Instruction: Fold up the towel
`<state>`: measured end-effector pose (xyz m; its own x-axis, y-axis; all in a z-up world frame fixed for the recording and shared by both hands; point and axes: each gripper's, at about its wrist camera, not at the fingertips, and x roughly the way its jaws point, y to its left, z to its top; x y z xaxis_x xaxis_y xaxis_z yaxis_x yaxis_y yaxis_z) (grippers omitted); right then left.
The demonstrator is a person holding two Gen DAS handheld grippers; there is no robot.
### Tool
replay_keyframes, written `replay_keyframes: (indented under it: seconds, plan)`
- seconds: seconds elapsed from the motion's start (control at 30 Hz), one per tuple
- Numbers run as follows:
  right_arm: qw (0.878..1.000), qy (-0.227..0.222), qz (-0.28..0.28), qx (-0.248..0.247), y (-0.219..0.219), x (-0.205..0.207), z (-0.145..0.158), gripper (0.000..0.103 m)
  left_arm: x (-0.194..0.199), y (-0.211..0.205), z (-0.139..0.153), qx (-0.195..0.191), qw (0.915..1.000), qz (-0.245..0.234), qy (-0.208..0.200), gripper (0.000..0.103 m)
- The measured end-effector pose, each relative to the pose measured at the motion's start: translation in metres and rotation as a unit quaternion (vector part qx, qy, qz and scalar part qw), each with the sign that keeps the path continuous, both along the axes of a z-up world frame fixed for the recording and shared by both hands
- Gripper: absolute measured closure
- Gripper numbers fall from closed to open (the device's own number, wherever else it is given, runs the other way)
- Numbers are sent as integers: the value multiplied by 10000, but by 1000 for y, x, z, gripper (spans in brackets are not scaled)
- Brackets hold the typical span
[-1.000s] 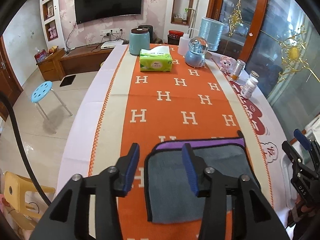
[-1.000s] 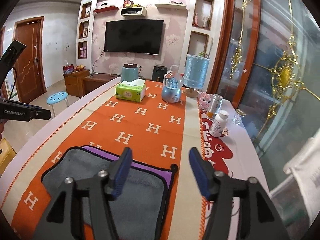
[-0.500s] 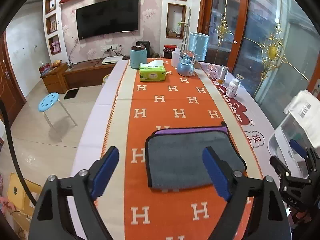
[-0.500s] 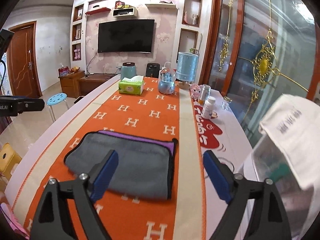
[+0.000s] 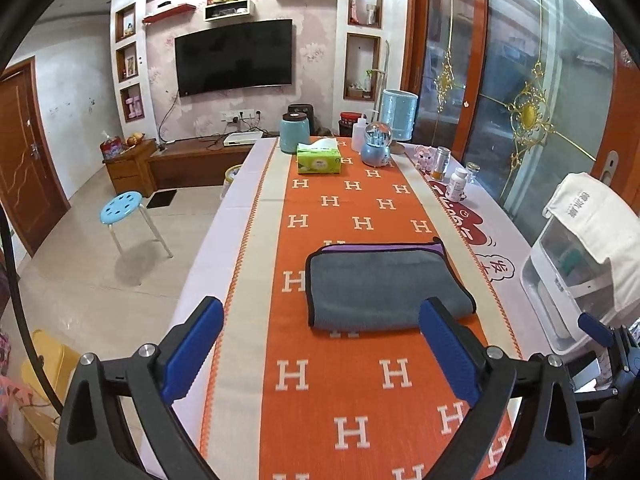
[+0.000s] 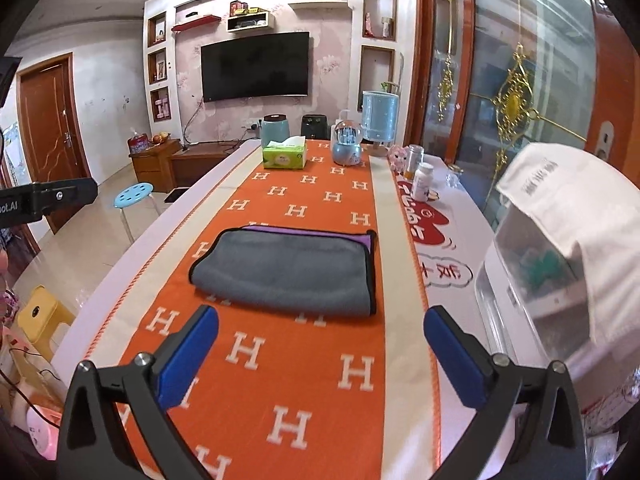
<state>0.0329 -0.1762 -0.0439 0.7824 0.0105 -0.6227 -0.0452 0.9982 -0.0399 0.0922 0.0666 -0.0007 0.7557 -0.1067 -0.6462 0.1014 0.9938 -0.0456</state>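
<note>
A grey towel (image 5: 380,284) with a purple underside and black trim lies folded flat on the orange H-patterned table runner (image 5: 352,380). It also shows in the right wrist view (image 6: 288,272). My left gripper (image 5: 320,344) is open wide and empty, held back from the towel's near edge. My right gripper (image 6: 320,348) is open wide and empty, also held back from the towel. The right gripper's tip shows at the right edge of the left wrist view (image 5: 600,332).
A green tissue box (image 5: 319,160), a teal jar (image 5: 295,132), a snow globe (image 5: 376,146) and small bottles (image 5: 456,184) stand at the table's far end. A white cloth-draped plastic box (image 6: 560,264) stands at the table's right. A blue stool (image 5: 122,204) stands on the floor at left.
Both grippers opened wide and pulled back and up from the towel. The towel stays folded on the runner.
</note>
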Motion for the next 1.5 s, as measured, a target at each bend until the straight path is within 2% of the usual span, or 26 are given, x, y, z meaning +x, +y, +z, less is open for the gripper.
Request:
replay_keyframes:
  seconds: [0.2,0.53,0.6,0.7,0.83,1.13,1.5]
  plan:
    - [9998,114,-155,-28,7,-30,9,0,-46,7,4,-72,10000,15,-47,5]
    - [9954,573,-466,603,7,-60,26,0,-97,1,8,230,9997,-11,-15,5]
    - [9936,681,-460,780,8,-61,26,0,-101,-1,8,221,9997,11,44,5]
    - [9934,759,-350,787,13,-65,27,0,-104,-6,4,216,9996,25,205,5]
    - [9918,882,-264,889,20,-72,28,0,-109,-15,5,376,9990,-16,227,5]
    - [9938,913,38,632,44,-86,22,0,-119,-15,3,537,9980,227,239,5]
    - [9929,981,-245,633,43,-91,17,0,-124,-9,1,441,9984,238,268,5]
